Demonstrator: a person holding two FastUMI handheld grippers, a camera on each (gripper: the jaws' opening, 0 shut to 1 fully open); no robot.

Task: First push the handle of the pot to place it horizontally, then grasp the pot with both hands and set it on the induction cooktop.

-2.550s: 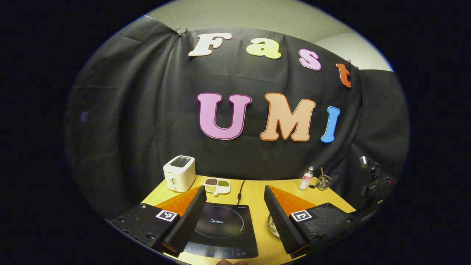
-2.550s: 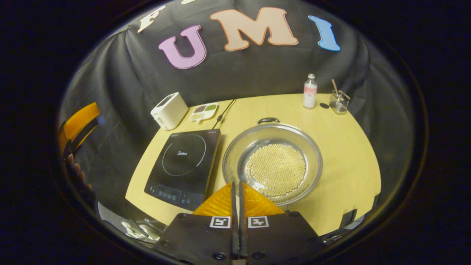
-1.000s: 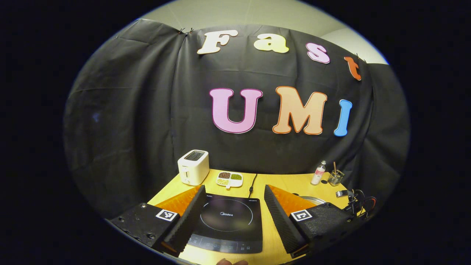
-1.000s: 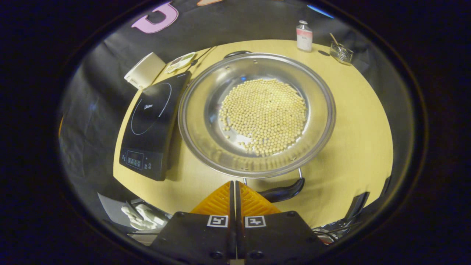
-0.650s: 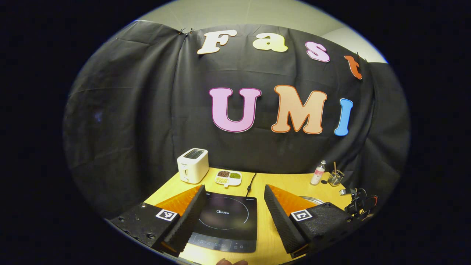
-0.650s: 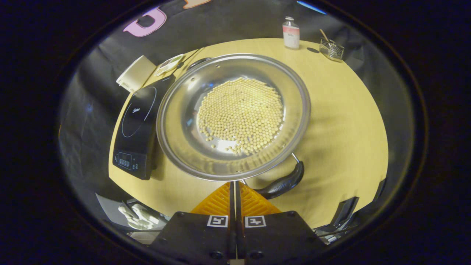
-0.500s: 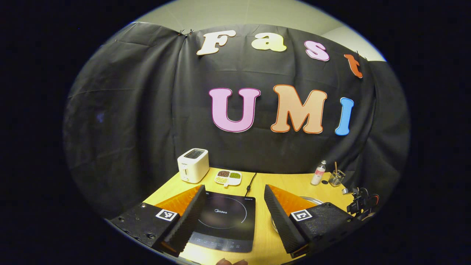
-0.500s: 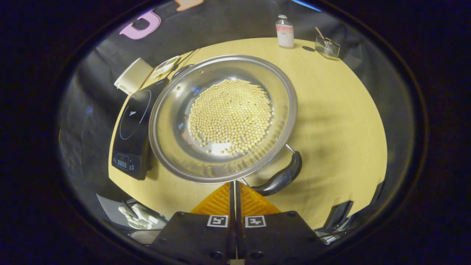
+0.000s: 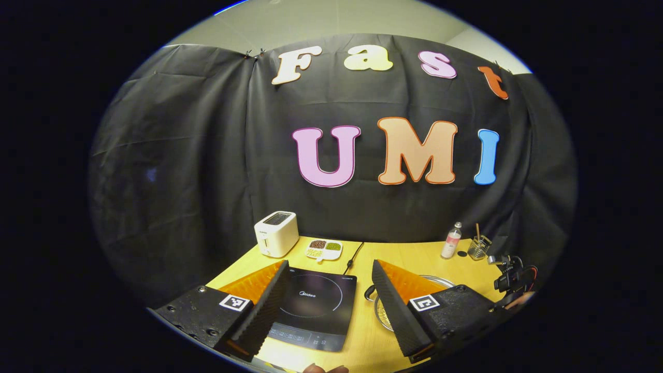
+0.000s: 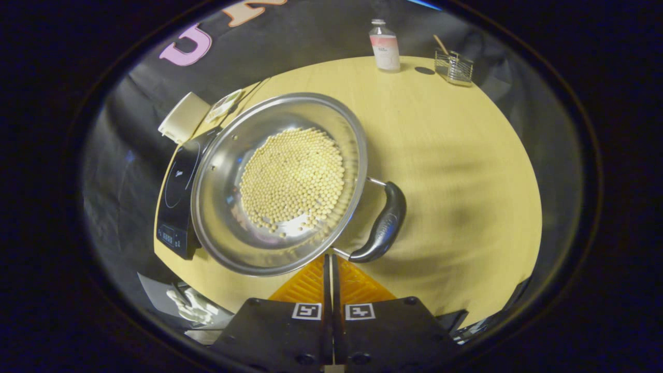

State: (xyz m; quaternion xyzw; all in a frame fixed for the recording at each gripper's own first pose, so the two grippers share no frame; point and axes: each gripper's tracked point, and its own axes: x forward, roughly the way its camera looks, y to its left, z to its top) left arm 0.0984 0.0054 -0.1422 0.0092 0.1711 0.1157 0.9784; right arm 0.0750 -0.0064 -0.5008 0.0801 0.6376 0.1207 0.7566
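I keep the right tool [image 10: 330, 259] closed into a blunt pusher at the pot's [image 10: 279, 181] handle [image 10: 380, 224]; the pot sits on the desk [image 10: 456, 155], against the induction cooktop [image 10: 178, 181]. My left tool [image 9: 327, 303] waits open over the cooktop.

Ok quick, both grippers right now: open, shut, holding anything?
Left gripper: open, holding nothing, above the cooktop.
Right gripper: shut, empty, tips by the pot handle.
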